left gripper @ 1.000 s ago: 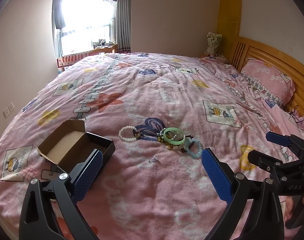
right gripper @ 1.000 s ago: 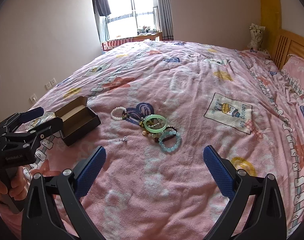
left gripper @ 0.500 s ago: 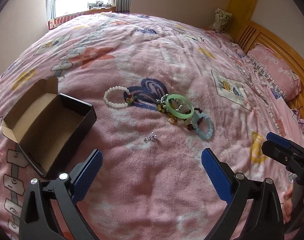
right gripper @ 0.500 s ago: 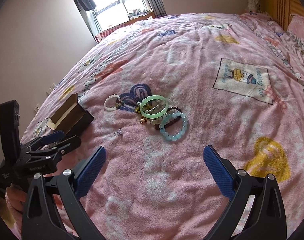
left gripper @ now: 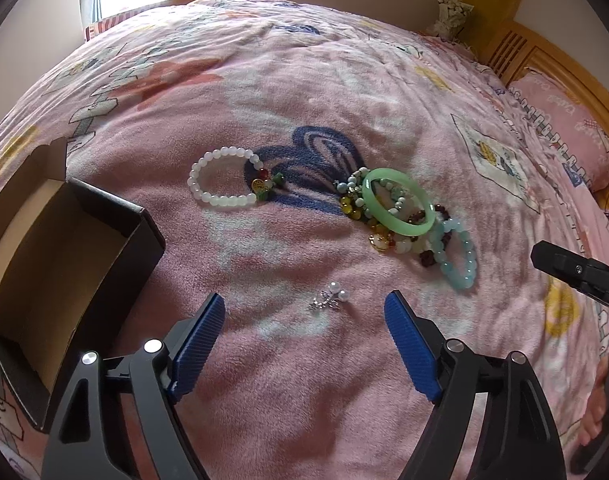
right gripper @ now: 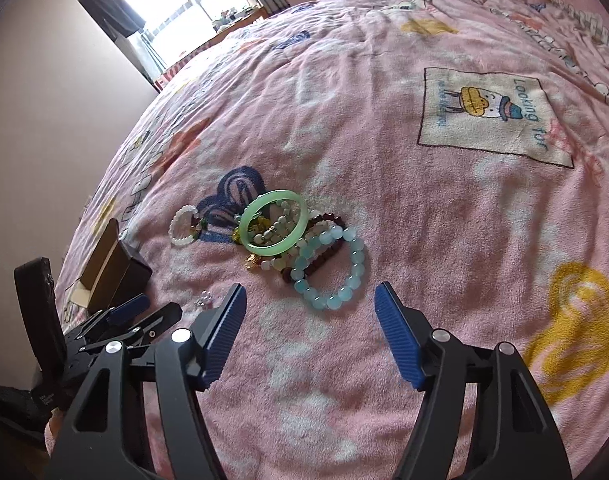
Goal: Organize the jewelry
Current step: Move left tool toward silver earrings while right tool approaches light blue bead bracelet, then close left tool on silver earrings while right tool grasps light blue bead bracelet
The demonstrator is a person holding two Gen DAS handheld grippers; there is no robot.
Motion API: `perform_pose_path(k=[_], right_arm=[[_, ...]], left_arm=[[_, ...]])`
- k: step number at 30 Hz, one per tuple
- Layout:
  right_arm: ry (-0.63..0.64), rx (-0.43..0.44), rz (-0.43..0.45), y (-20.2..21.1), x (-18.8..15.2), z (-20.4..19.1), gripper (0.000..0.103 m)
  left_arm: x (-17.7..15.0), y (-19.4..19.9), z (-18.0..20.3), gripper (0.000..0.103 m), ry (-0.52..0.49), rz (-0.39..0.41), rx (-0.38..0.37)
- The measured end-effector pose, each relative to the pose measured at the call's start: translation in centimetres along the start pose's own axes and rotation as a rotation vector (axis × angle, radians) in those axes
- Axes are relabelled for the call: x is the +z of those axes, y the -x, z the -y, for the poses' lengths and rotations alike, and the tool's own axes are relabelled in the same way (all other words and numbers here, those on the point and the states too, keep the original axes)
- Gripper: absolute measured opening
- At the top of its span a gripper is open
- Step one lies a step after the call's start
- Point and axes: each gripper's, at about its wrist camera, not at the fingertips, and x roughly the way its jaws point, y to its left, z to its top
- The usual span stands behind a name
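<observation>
A small silver earring with pearl beads [left gripper: 329, 297] lies on the pink blanket [left gripper: 304, 92], just ahead of the left gripper [left gripper: 304, 310] and roughly centred between its blue-padded fingers [left gripper: 198, 344]. The pads stand well apart and are closing; neither touches the earring, which lies a little beyond the fingertips rather than between them.

Farther out on the blanket lies a white beaded bracelet [left gripper: 224, 179] with red, green and gold charms, resting against a dark blue printed motif [left gripper: 316, 164]. To its right is a tangled heap: a pale green bangle [left gripper: 398, 200] lies on top of several beaded strands, among them amber and dark red beads, with a light blue beaded bracelet [left gripper: 456, 254] at the heap's near right edge.

In the right wrist view the right gripper [right gripper: 310, 300] hangs above the blanket, its jaws apart and closing with nothing clamped. The light blue beaded bracelet [right gripper: 330, 268] lies just ahead of its fingertips, roughly in line with the gap, and the green bangle [right gripper: 274, 224] sits just beyond, overlapping the strands.

An open black cardboard box [left gripper: 64, 276] with a brown interior rests on the blanket left of the left gripper, its flap standing up at the far end. A wooden headboard [left gripper: 544, 60] and a pink pillow [left gripper: 564, 128] lie at the far right.
</observation>
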Motion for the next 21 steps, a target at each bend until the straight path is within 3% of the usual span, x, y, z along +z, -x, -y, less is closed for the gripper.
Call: perform_pose_path(k=[4,7,10,16,21], right_arm=[[0.099,-0.069,0.033,-1.4,-0.3,-0.1,0.064],[0.116,-0.094,0.009,-2.7,-0.5,0.2,0.067],[0.089,-0.083,-0.025,-3.9,-0.4,0.8,0.066],[0.046,-0.044,-0.081,-6.1,-0.5,1.7,0.048],[0.053,-0.029,-0.069,-6.9,-0.5,1.4,0.048]], left_arm=[[0.0,-0.7,-0.3,0.080,-0.011,0.006,-0.041],[0.2,-1.2,0.4,0.080,-0.050,-0.006,-0.008],[0.3,-2.2,1.0,0.080,-0.088,-0.036,0.002],[0.2,-3.8,1.3,0.075,-0.120,-0.064,0.021],[0.3,-4.0,1.1,0.068,-0.126,-0.051,0.023]])
